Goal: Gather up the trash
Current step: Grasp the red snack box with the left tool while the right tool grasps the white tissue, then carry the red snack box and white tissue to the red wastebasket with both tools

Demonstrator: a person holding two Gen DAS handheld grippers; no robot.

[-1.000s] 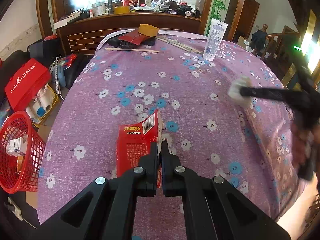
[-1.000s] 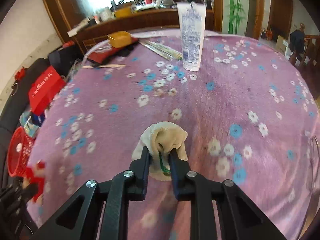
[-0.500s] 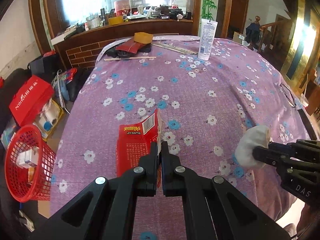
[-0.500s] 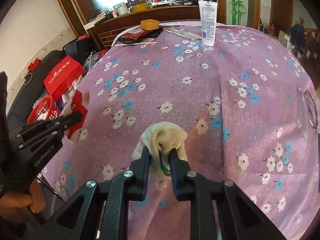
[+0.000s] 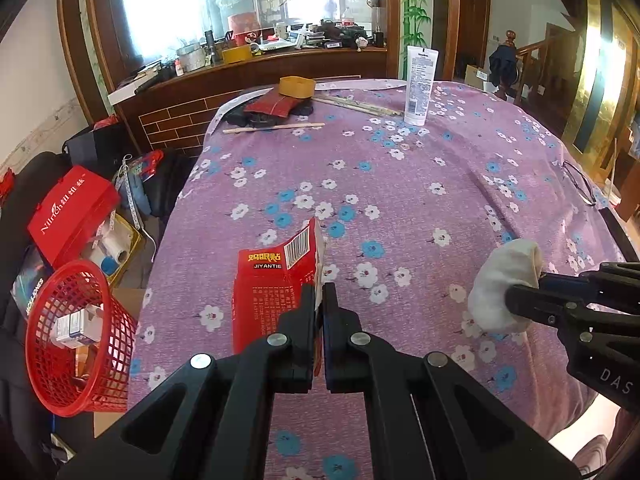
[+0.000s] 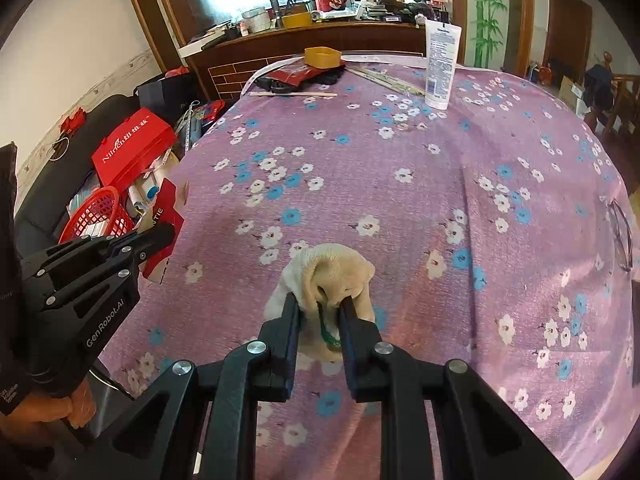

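My left gripper (image 5: 319,294) is shut on a flattened red carton (image 5: 276,280) and holds it above the near left part of the purple flowered table (image 5: 400,184). The carton also shows in the right wrist view (image 6: 168,224), held by the left gripper (image 6: 166,234). My right gripper (image 6: 320,304) is shut on a crumpled white tissue wad (image 6: 332,272) above the table's near edge. The tissue wad (image 5: 504,284) and the right gripper (image 5: 516,296) show at the right of the left wrist view. A red mesh basket (image 5: 76,336) with some trash in it stands on the floor to the left.
A white tube (image 5: 418,84) stands at the table's far side, with chopsticks (image 5: 276,128), a yellow tape roll (image 5: 297,86) and a red pouch (image 5: 272,105). Glasses (image 5: 578,184) lie at the right edge. A red box (image 5: 68,216) and clutter crowd the floor at left.
Both grippers have pulled back toward the table's near edge, each keeping hold of its item. The right gripper with the tissue now sits close beside the left one.
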